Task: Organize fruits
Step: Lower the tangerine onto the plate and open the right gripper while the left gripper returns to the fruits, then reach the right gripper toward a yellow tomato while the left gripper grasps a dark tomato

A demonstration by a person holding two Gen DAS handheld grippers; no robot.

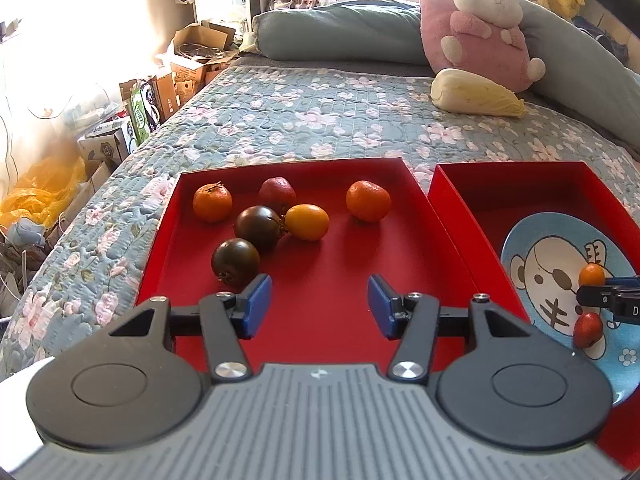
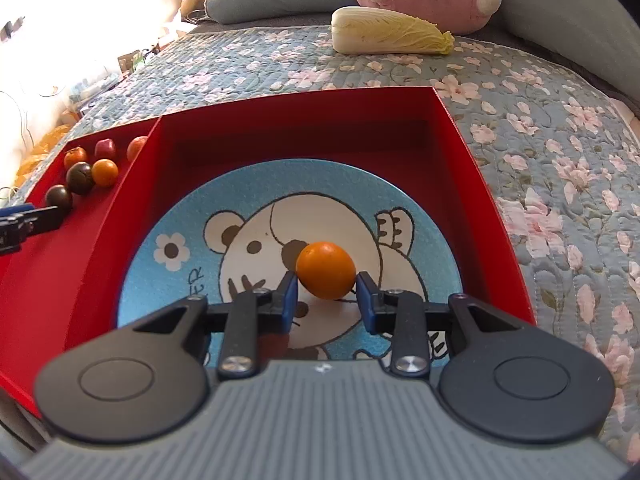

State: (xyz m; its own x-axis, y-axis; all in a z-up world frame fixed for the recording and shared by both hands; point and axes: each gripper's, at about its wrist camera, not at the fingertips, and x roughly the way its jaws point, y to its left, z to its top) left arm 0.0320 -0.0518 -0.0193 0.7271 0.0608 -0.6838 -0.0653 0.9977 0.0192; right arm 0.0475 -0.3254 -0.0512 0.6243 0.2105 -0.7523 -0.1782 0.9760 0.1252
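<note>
My left gripper (image 1: 320, 300) stands open over the near part of a shallow red tray (image 1: 400, 264), with nothing between its blue pads. Several fruits lie in the tray beyond it: two dark tomatoes (image 1: 236, 260), two tangerines (image 1: 368, 201), a yellow tomato (image 1: 307, 222) and a red fruit (image 1: 277, 192). To the right, a deeper red box (image 2: 452, 128) holds a blue cartoon plate (image 2: 160, 292). My right gripper (image 2: 327, 282) is shut on a small orange fruit (image 2: 326, 268) just above the plate. A small red fruit (image 1: 587, 330) rests on the plate beside it.
Both boxes sit on a floral quilted bed (image 1: 320, 120). A napa cabbage (image 2: 388, 36), a pink plush toy (image 1: 480, 28) and grey-blue pillows (image 1: 340, 28) lie at the far end. Cardboard boxes (image 1: 180, 80) and clutter crowd the floor left of the bed.
</note>
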